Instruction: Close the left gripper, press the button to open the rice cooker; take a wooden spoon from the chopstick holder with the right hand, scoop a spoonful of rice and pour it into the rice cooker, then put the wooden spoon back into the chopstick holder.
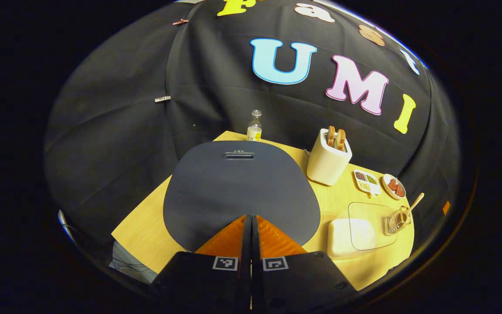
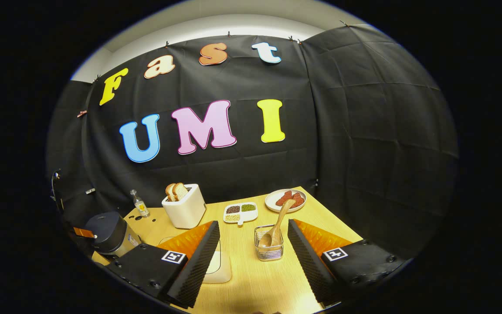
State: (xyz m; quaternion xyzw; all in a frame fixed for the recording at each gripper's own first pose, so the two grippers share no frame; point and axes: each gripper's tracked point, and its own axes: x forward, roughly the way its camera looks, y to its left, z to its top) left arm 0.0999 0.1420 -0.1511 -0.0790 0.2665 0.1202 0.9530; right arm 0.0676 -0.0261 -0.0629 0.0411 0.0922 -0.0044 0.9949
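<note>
Left gripper view: my left gripper (image 1: 251, 226) has its fingers pressed together, poised over the dark lid of the rice cooker (image 1: 238, 187), which is closed. Right of it on the tabletop (image 1: 146, 222) I see the toaster (image 1: 327, 163), then the wire chopstick holder (image 1: 395, 221) with the wooden spoon (image 1: 414, 204) in it. In the right gripper view, the rice cooker (image 2: 107, 233) sits far left, and my right gripper (image 2: 253, 244) is spread wide, the chopstick holder (image 2: 269, 248) and spoon (image 2: 277, 224) between its fingers, untouched.
</note>
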